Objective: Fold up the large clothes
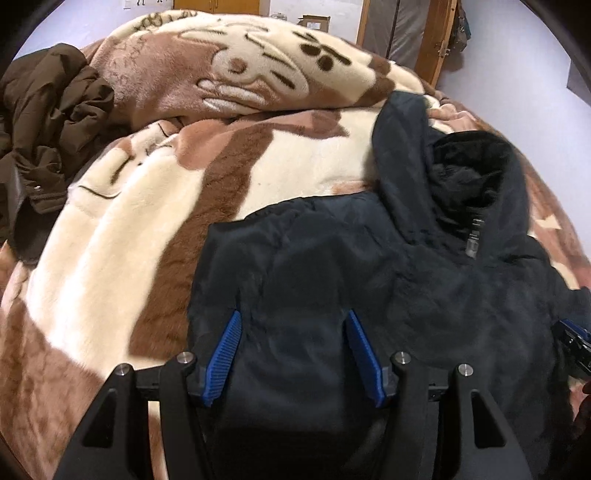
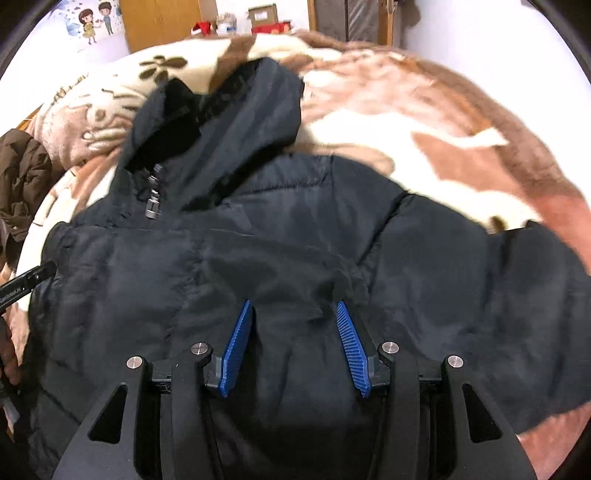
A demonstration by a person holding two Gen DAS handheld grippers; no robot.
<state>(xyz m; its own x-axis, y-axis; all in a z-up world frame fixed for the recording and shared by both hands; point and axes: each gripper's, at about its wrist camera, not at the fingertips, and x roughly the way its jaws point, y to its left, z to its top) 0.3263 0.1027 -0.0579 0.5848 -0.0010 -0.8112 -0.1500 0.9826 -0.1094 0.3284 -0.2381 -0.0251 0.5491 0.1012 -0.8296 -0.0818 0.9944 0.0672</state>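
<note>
The dark hooded jacket [image 2: 280, 236] lies front-up on the fleece blanket [image 1: 122, 236] of the bed, hood away from both tongs; the left tongs [image 1: 293, 317] and right tongs [image 2: 293, 306] hover over its body, jaws spread, grasping nothing. A brown coat [image 1: 48, 122] sits crumpled well apart to the left.

dark navy hooded jacket [image 2: 280, 236] | lying flat, front up, zipped | hood spread at top

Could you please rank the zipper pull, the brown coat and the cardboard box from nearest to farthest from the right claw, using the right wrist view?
1. Zipper pull, ahead-left on the black jacket.
2. Brown coat, far left on the blanket.
3. Cardboard box, beyond the bed.
</note>
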